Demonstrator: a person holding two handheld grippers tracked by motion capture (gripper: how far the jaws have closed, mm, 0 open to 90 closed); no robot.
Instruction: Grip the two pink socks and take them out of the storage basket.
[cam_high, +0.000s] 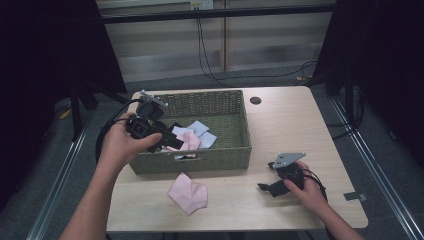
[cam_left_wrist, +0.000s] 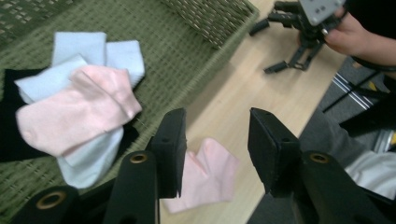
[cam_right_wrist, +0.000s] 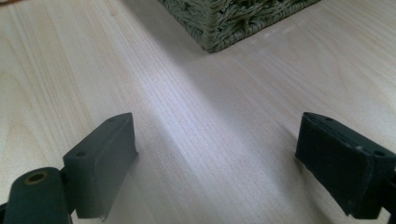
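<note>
On the wooden bench (cam_high: 300, 130) my left gripper (cam_high: 167, 141) hangs open and empty over the wicker basket (cam_high: 220, 157) holding socks, one pink sock (cam_high: 187, 192) lies outside, while my right gripper (cam_high: 267, 187) rests open

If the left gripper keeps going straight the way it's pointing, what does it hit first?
Probably the pink sock lying on the wooden table; it sits between the left gripper's open jaws, beyond the basket's edge, though depth is unclear.

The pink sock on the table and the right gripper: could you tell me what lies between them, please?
Nothing; in the high view, bare table separates the pink sock from the right gripper.
</note>
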